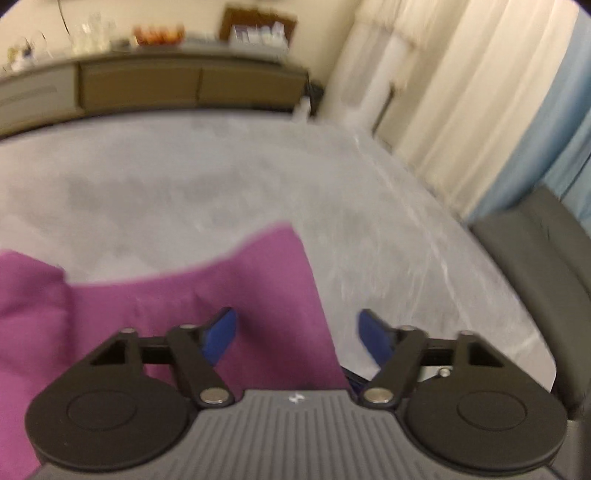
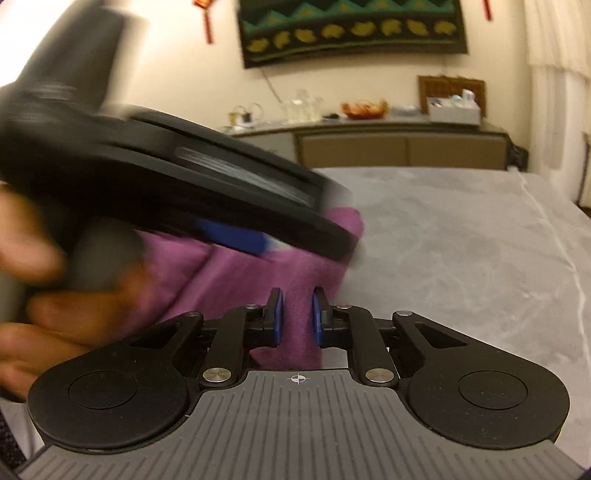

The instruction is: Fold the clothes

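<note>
Your left gripper hangs spread wide over the purple cloth, gripping nothing. Your right gripper pinches a fold of that cloth. The cloth lies on the grey table, toward six o'clock.

This is a room in a home. A long sideboard holds glasses, curtains hang, and a woven wall hanging decorates the wall.
</note>
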`<action>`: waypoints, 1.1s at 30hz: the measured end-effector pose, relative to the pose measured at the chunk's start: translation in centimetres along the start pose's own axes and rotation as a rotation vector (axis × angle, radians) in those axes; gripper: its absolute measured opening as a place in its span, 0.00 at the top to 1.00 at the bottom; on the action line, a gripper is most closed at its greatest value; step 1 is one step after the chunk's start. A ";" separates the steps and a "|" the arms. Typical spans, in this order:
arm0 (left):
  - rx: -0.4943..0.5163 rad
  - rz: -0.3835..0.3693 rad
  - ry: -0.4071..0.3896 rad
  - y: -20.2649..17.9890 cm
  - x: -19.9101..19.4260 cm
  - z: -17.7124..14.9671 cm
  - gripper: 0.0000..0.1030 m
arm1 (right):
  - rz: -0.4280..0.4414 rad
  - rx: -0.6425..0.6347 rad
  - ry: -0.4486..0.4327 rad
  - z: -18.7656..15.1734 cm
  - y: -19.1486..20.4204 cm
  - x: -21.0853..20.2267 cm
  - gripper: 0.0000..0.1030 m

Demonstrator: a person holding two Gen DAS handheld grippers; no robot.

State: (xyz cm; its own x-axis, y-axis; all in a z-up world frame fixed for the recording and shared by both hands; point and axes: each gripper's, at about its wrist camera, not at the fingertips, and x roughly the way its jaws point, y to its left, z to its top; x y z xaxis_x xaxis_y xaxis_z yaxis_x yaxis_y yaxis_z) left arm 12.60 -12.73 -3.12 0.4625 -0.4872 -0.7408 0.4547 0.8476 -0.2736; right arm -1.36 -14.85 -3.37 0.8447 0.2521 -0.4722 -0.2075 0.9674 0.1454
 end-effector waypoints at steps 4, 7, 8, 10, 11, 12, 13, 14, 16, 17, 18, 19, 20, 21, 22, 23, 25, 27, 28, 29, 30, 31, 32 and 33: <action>-0.006 0.005 0.002 1.5 -1.2 0.9 0.89 | 0.074 0.052 -0.029 0.3 -0.2 -0.6 0.54; -0.016 -0.012 -0.073 4.2 -5.8 2.0 0.90 | 0.130 0.090 -0.051 0.5 -0.4 -1.0 0.38; -0.035 -0.007 -0.111 6.0 -8.1 1.9 0.90 | 0.152 0.096 -0.065 0.9 -0.2 -1.2 0.36; -0.087 0.023 -0.177 10.1 -12.1 1.2 0.90 | 0.202 0.081 -0.085 1.5 1.1 -1.4 0.30; -0.124 0.049 -0.203 12.6 -13.8 0.4 0.89 | 0.224 0.064 -0.089 1.8 2.0 -1.4 0.30; -0.174 0.078 -0.218 15.3 -15.0 -0.7 0.88 | 0.250 0.046 -0.082 1.9 3.0 -1.1 0.30; -0.224 0.115 -0.219 17.7 -15.2 -2.0 0.88 | 0.277 0.027 -0.070 2.0 4.1 -0.7 0.30; -0.269 0.157 -0.216 19.9 -15.0 -3.2 0.82 | 0.305 0.008 -0.057 2.0 5.4 -0.1 0.30; -0.353 0.223 -0.217 23.3 -14.7 -5.8 0.66 | 0.343 -0.035 -0.026 1.7 8.3 1.3 0.30; -0.388 0.233 -0.227 24.1 -14.7 -7.0 0.56 | 0.359 -0.066 -0.011 1.6 9.8 2.0 0.30; -0.424 0.243 -0.238 24.8 -14.7 -8.2 0.50 | 0.375 -0.097 0.005 1.4 11.3 2.7 0.30; -0.452 0.245 -0.245 25.2 -14.7 -9.1 0.47 | 0.380 -0.138 0.011 1.3 12.8 3.2 0.30; -0.476 0.240 -0.249 25.3 -14.8 -9.7 0.42 | 0.380 -0.182 0.015 1.1 14.3 3.7 0.30; -0.497 0.241 -0.245 25.4 -14.8 -10.2 0.41 | 0.382 -0.225 0.014 0.9 15.7 4.1 0.30; -0.508 0.241 -0.234 25.3 -14.6 -10.2 0.41 | 0.383 -0.275 0.017 0.5 17.1 4.5 0.30; -0.504 0.228 -0.216 25.1 -14.1 -10.4 0.43 | 0.363 -0.337 0.034 0.1 18.2 5.2 0.33; -0.459 0.197 -0.176 23.9 -12.7 -10.7 0.46 | 0.306 -0.468 0.077 -0.7 20.1 6.6 0.45; -0.375 0.182 -0.171 21.3 -12.0 -11.1 0.45 | 0.202 -0.546 0.128 -0.7 19.5 8.2 0.49; -0.331 0.139 -0.166 20.0 -11.7 -11.2 0.45 | 0.147 -0.552 0.143 -0.2 18.2 8.9 0.44; -0.295 0.068 -0.162 18.9 -11.6 -11.3 0.50 | 0.091 -0.557 0.158 0.3 17.0 9.5 0.41; -0.281 0.013 -0.166 18.2 -11.7 -11.4 0.54 | 0.020 -0.520 0.179 1.0 15.0 9.8 0.39; -0.292 -0.007 -0.182 17.9 -12.0 -11.5 0.53 | -0.056 -0.465 0.203 1.9 12.7 10.0 0.39; -0.322 -0.007 -0.208 18.0 -12.5 -11.8 0.54 | -0.108 -0.414 0.221 2.5 10.8 9.7 0.41; -0.360 -0.007 -0.239 18.6 -13.0 -11.9 0.55 | -0.150 -0.365 0.236 3.1 9.0 9.2 0.44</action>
State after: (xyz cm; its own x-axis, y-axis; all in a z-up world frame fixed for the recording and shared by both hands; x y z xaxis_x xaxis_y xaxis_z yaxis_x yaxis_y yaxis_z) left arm 5.92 11.86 -5.86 0.6426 -0.4924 -0.5871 0.1831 0.8427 -0.5063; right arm 6.04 -3.90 -3.73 0.7522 0.0663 -0.6556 -0.2873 0.9284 -0.2357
